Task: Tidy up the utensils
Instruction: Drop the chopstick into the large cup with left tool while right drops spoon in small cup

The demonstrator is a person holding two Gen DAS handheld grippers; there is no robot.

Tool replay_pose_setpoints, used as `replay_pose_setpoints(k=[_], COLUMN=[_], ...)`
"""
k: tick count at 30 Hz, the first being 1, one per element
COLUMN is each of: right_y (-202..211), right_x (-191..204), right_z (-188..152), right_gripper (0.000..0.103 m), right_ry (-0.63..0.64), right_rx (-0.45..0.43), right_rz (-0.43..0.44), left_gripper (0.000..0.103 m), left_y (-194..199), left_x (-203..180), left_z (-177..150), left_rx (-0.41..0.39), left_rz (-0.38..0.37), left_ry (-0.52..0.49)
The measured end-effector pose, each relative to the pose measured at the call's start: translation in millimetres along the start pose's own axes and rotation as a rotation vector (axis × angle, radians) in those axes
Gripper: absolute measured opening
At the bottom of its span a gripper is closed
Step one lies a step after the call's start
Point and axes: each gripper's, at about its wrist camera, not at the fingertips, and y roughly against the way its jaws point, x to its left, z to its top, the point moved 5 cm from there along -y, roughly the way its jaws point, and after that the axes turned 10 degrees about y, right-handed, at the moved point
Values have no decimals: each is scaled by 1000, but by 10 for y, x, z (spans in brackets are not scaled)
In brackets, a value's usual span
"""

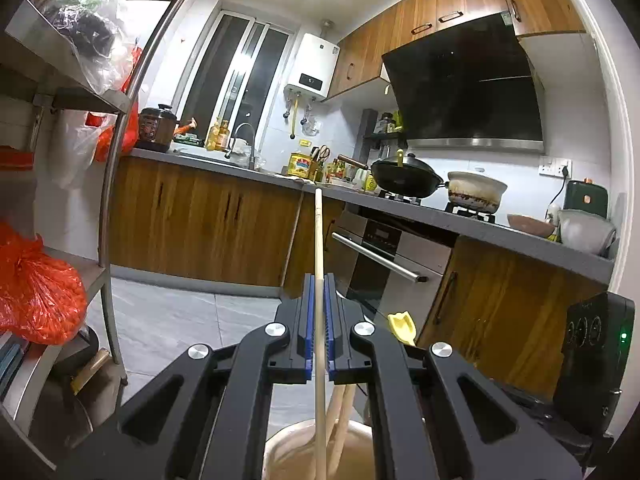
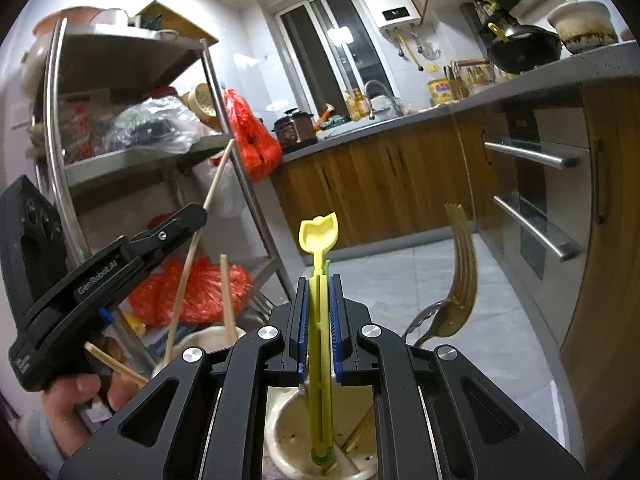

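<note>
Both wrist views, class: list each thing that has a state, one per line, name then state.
left gripper: jaws shut on a wooden chopstick, upright.
right gripper: jaws shut on the yellow utensil, upright.
holder cup: holds utensils.
oven door: closed.
wok: on the stove.

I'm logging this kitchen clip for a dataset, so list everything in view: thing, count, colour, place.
chopstick: one, pale wood, clamped in left gripper, lower end in a cup.
yellow utensil: one, yellow-green plastic, clamped in right gripper, foot in holder.
utensil holder: one, white, below right gripper.
cup: one, beige, holds more chopsticks, below left gripper.
fork: one, brownish metal, right of the holder.
wok: one, black, on stove.
clay pot: one, white, stained, on stove.
rice cooker: one, dark, counter end.
red bags: several, metal rack.
left gripper: black, blue pads.
right gripper: black, blue pads.
</note>
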Motion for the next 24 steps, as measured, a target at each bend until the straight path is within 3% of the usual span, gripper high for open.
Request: replay_pose_setpoints(k=[5,12,22,24], right_y=[-63,71,226,254], right_x=[39,122,191,198], right_z=[-99,-207,-360,-367], right_gripper=[11,11,11,16], right_ry=[47,89,123,122], right_rx=[36,74,166,178], right_rz=[-15,-13,-3,-2], left_gripper=[4,4,4,6], left_y=[6,312,584,625], left_x=[33,52,75,51], left_z=[-125,-285,-429,-420], left_rx=[27,96,186,185], left_rz=[-4,-10,44,48], left_ry=[-18,-64,-119,-130])
